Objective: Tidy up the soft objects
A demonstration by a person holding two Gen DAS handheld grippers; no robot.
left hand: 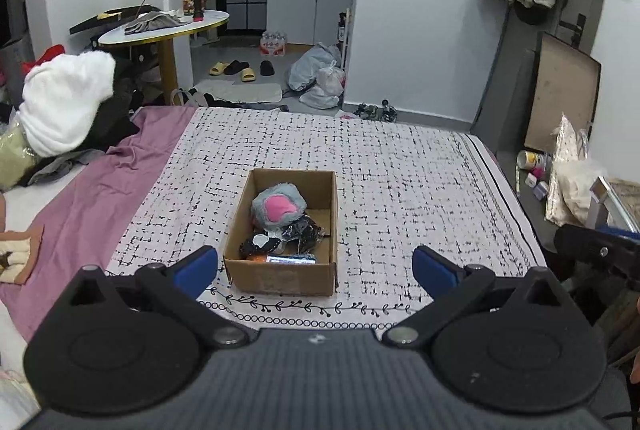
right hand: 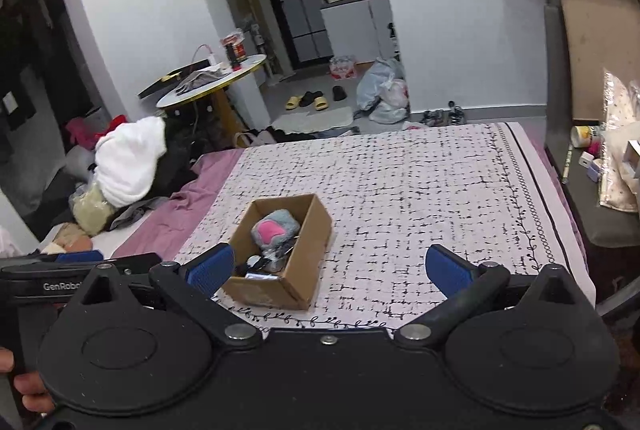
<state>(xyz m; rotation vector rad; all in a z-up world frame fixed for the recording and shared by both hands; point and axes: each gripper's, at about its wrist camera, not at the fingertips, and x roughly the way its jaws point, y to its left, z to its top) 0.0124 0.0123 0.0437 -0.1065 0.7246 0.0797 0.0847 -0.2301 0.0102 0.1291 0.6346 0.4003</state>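
An open cardboard box (left hand: 326,198) sits on the patterned white bed cover (left hand: 400,190). In it lie a grey and pink plush toy (left hand: 278,208) and dark soft items in clear wrap (left hand: 296,234). My left gripper (left hand: 316,268) is open and empty, held just in front of the box. In the right wrist view the box (right hand: 312,230) with the plush toy (right hand: 274,228) lies ahead to the left. My right gripper (right hand: 330,268) is open and empty, to the right of the box's near end. The left gripper (right hand: 80,258) shows at the left edge.
A purple sheet (left hand: 92,198) and a pile of white and dark clothes (left hand: 64,102) lie at the bed's left. A round table (left hand: 164,26) stands beyond. Bags and small items (left hand: 568,174) sit at the right. Slippers and plastic bags (left hand: 320,78) lie on the floor.
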